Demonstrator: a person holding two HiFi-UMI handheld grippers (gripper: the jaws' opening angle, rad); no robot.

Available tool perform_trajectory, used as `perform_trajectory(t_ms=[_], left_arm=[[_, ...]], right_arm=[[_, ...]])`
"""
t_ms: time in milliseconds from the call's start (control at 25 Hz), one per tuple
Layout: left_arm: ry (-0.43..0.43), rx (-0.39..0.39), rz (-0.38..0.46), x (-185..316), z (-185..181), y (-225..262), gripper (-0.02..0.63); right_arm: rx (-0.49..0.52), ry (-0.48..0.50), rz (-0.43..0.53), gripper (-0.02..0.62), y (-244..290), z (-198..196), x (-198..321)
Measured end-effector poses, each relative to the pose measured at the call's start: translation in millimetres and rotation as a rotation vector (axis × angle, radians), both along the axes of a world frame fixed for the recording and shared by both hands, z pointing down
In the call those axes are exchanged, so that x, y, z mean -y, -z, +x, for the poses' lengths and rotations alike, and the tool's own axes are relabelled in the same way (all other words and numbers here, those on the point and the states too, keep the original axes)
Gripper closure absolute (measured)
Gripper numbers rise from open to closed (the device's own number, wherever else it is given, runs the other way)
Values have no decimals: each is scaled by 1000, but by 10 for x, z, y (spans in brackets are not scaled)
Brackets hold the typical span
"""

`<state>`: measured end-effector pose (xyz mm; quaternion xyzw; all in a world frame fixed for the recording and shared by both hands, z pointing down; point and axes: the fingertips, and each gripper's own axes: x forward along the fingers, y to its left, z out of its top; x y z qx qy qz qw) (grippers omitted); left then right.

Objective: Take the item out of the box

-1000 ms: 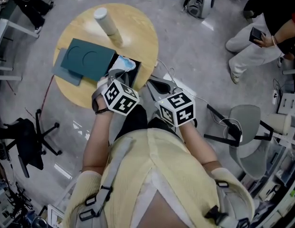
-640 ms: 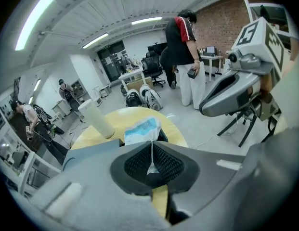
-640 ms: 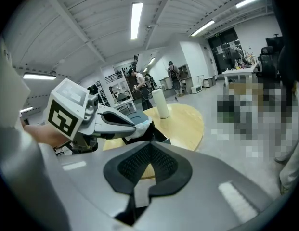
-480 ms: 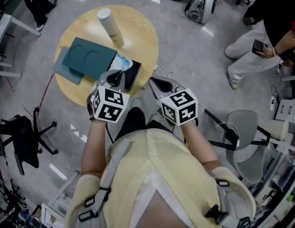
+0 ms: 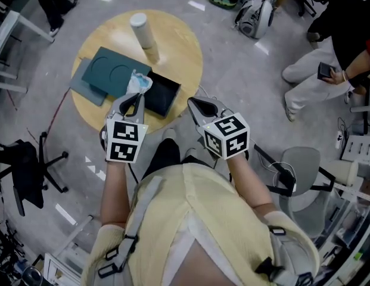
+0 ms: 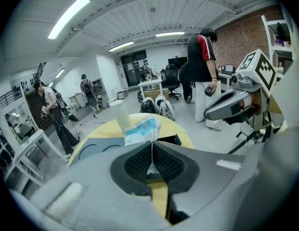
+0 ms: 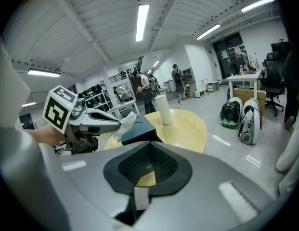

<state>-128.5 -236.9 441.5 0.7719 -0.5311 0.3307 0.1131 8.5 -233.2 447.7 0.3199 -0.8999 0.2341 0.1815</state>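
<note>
On the round wooden table [image 5: 179,46] lies an open dark box [image 5: 159,94] with its teal lid [image 5: 113,70] beside it on the left. My left gripper [image 5: 133,102] is shut on a white and blue packet [image 5: 139,82], which hangs just above the box's left edge. In the left gripper view the packet [image 6: 142,129] sticks up from between the closed pads of the left gripper [image 6: 151,147], with the box [image 6: 169,139] behind it. My right gripper [image 5: 201,107] is shut and empty, off the table's near right edge; in its own view the right gripper [image 7: 148,148] faces the box [image 7: 137,128].
A white cylinder [image 5: 143,33] stands at the table's far side. A black office chair [image 5: 30,171] is on the left and a grey chair [image 5: 304,165] on the right. A person [image 5: 327,58] sits at far right. Bags [image 5: 256,8] lie on the floor behind the table.
My left gripper has drawn back to the left and toward me, carrying the packet up out of the box. The box's dark inside now shows. The right gripper has barely moved.
</note>
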Motion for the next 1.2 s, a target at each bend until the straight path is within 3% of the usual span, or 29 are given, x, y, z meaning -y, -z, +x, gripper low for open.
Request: perform_trajectory(t_ms=[640, 1200], left_arm=[[125, -202, -9, -267, -402, -5, 594], [199, -230, -17, -488, -600, -87, 594]], right_arm=[[17, 0, 34, 594, 115, -159, 120], [-12, 44, 47, 594, 92, -342, 79]])
